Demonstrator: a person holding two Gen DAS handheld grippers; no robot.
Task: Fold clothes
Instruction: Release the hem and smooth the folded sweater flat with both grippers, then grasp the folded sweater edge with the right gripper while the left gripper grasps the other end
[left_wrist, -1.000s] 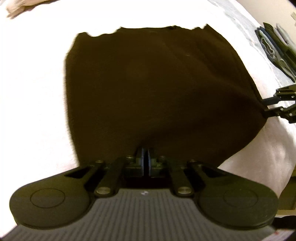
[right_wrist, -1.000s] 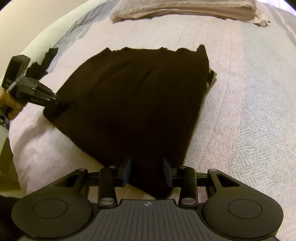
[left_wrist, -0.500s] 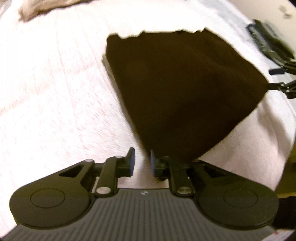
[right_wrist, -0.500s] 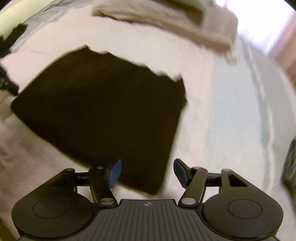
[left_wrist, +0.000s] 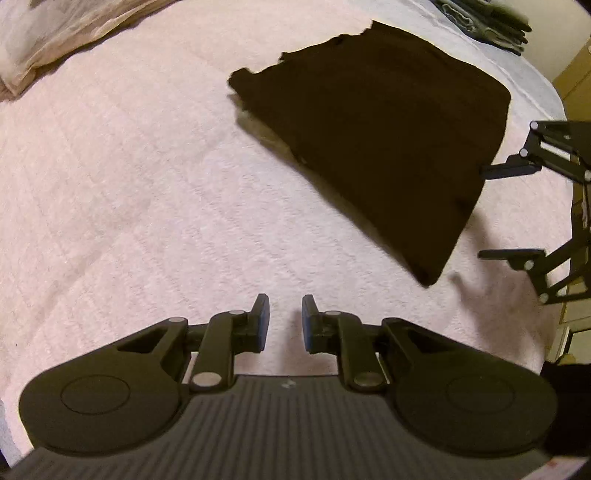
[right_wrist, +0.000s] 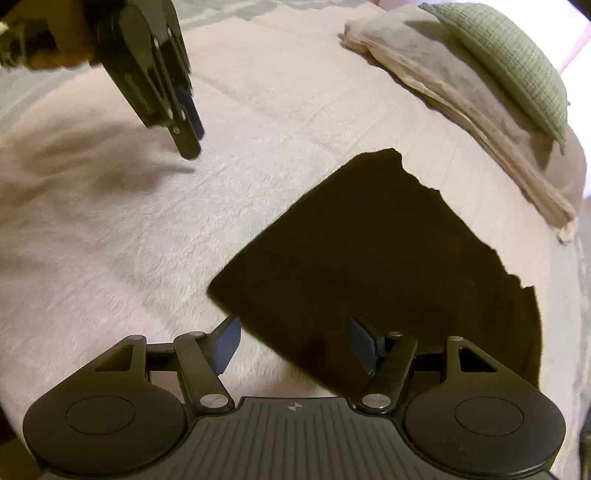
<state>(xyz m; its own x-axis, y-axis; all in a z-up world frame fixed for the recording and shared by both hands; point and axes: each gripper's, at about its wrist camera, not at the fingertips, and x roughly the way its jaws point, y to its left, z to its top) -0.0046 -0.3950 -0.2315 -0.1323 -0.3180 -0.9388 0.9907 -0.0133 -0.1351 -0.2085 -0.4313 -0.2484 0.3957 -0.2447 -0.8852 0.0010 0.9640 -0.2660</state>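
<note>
Dark brown folded cloth (left_wrist: 384, 140) lies flat on the pale pink quilted bed cover (left_wrist: 129, 206). Both of your tools hold nothing. Your left gripper (left_wrist: 284, 319) hovers over bare bed, well away from the cloth, its fingers a little apart. Your right gripper (right_wrist: 293, 341) hangs low over the cloth's near corner with its fingers wide apart. If you pinch only the top layer there, the fold could slide open. If you pull fast, the ragged far edge (right_wrist: 461, 206) might bunch up.
</note>
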